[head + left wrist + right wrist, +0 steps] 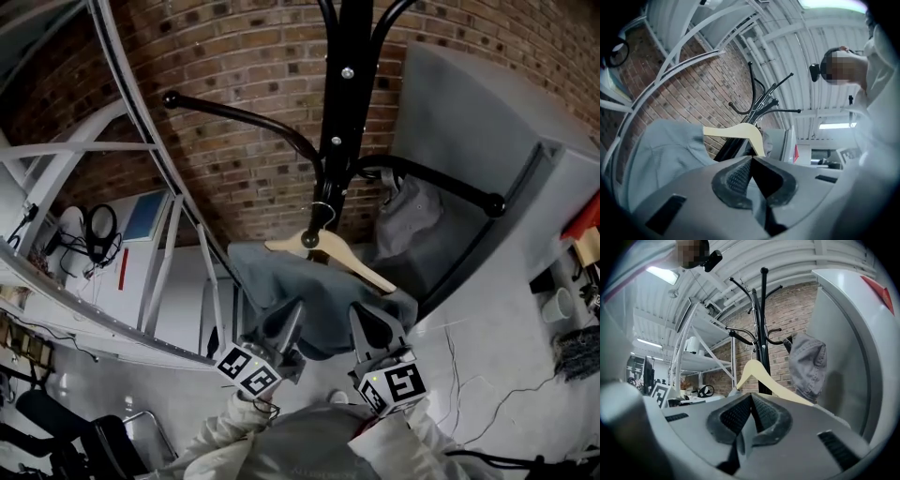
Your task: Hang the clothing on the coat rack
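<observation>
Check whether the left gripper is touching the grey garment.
Touching. In the left gripper view, the left gripper is shut, a strip of the grey garment pinched between its pads.

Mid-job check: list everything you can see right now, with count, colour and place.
coat rack: one, black, centre, against the wall
hanger: one, pale wood, hooked on the rack pole
blue-grey garment: one, draped over the hanger
grey garment: one, hanging by the rack's right arm
brick wall: one, red-brown, behind the rack
shelving: one unit, white, left
headphones: one pair, black, on the shelving
grey panel: one, right of the rack
left gripper: one, grey, jaws shut on the blue-grey garment
right gripper: one, grey, jaws shut on the same garment
sleeves: two, pale, bottom edge
</observation>
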A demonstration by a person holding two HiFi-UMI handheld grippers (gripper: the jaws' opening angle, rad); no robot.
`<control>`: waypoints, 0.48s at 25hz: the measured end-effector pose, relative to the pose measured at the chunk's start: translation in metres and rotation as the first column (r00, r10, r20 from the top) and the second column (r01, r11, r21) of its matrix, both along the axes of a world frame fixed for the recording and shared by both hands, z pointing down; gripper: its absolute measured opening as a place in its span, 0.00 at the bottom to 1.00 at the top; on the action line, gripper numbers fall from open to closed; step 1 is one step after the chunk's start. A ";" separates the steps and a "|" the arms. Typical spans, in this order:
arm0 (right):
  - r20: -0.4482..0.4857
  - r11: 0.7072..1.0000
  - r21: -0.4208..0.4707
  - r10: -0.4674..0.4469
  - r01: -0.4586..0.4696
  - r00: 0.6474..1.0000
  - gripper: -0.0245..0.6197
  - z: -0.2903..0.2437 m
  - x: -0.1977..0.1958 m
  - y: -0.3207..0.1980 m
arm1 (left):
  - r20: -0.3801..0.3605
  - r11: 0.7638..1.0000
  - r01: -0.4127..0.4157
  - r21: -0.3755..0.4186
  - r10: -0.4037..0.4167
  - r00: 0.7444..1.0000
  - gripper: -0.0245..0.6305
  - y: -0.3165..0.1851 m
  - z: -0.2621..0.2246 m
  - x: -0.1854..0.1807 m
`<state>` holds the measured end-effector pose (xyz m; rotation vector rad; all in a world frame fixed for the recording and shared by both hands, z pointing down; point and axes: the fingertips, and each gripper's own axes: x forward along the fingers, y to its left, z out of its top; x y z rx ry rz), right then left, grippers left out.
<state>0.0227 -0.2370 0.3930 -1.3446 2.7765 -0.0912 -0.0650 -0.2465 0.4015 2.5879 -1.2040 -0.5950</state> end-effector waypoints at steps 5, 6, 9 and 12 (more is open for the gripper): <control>-0.007 1.000 0.016 0.026 -0.026 1.000 0.08 -0.006 -0.020 0.025 | 0.220 0.994 0.085 0.067 -0.097 0.971 0.05 0.025 0.004 -0.020; -0.008 0.999 0.020 0.035 -0.035 0.999 0.08 -0.007 -0.023 0.030 | 0.243 0.994 0.082 0.075 -0.098 0.965 0.05 0.030 0.006 -0.021; -0.014 0.998 0.019 0.060 -0.059 0.998 0.08 -0.005 -0.031 0.046 | 0.254 0.995 0.054 0.078 -0.072 0.964 0.05 0.046 0.013 -0.023; 0.000 0.997 0.010 0.080 -0.080 0.997 0.08 -0.001 -0.038 0.063 | 0.250 0.996 0.029 0.080 -0.048 0.967 0.05 0.063 0.023 -0.030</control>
